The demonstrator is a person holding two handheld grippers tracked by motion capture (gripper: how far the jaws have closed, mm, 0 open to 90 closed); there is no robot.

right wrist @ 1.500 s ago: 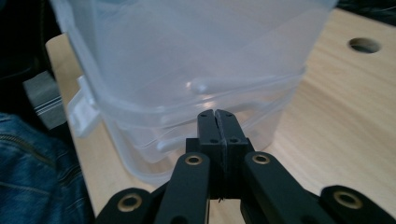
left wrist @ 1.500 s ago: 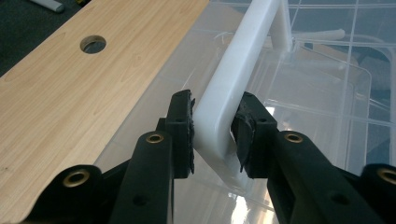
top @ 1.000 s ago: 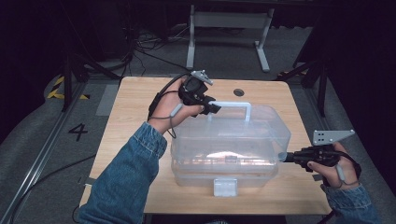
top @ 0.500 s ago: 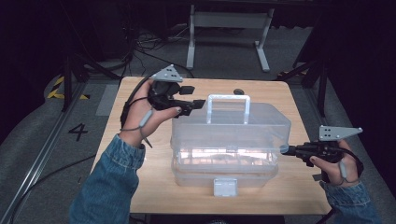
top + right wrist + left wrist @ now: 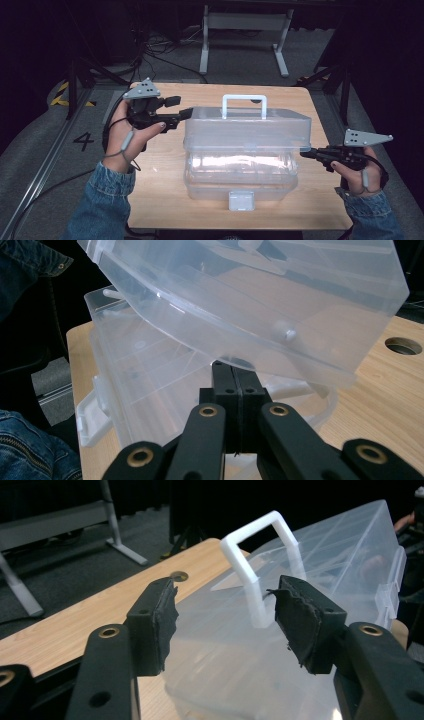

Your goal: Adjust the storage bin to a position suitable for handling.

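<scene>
Propping the box lid [image 5: 247, 125] half-open w/ the right gripper [image 5: 306, 153], jaws closed & empty, tips under its edge. We're keeping the left gripper [image 5: 184, 115] beside it, jaws apart, holding nothing after just opening; lid isn't fully open yet.

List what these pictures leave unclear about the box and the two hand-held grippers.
- Box contents: high view, the cloudy walls and glare blur whatever lies inside.
- Right hand-held gripper tip: right gripper view, the raised lid covers it, so contact is unclear.
- Front latch: high view, too small to read.
- Left hand-held gripper: its body is cut off by the bottom edge.

A clear plastic box [image 5: 240, 170] sits on the wooden table [image 5: 165, 165].
</scene>
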